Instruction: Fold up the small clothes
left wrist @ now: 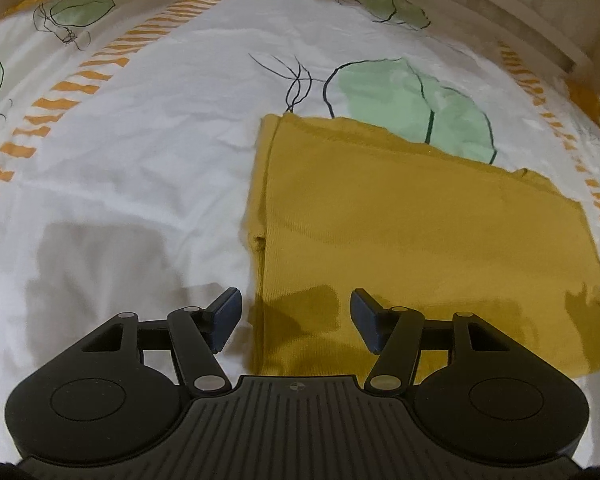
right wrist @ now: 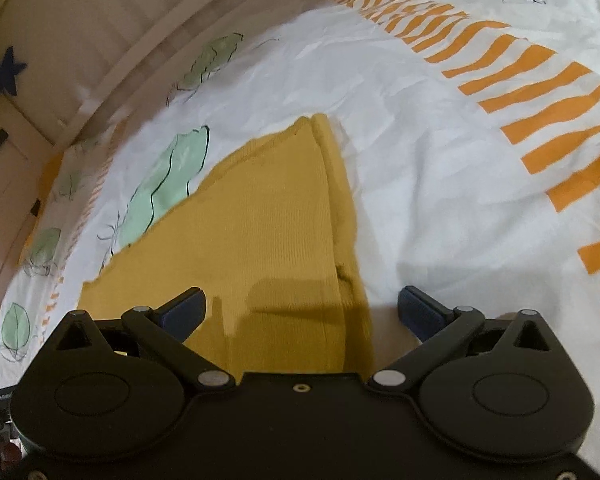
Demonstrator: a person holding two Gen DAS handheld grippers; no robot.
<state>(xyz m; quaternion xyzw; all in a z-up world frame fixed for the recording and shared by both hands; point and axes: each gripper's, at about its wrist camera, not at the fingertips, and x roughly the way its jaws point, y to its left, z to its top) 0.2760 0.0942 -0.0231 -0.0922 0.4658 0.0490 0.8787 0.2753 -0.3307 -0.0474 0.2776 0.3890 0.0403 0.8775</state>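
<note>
Mustard garment (left wrist: 400, 240) folded flat into rough rectangle on white bedsheet (left wrist: 140, 160) w/ green leaf & orange stripe print. In left wrist view, long axis runs from near the camera away toward headboard side; folded edge w/ doubled layer along its left side, ragged edge at far end over green leaf. No containers in view.

Left gripper (left wrist: 292, 316) spread wide, holding nothing, above near-left corner of garment. Right gripper (right wrist: 302, 312) also spread, nothing between pads, over garment's near edge, one pad above cloth, other above sheet.
</note>
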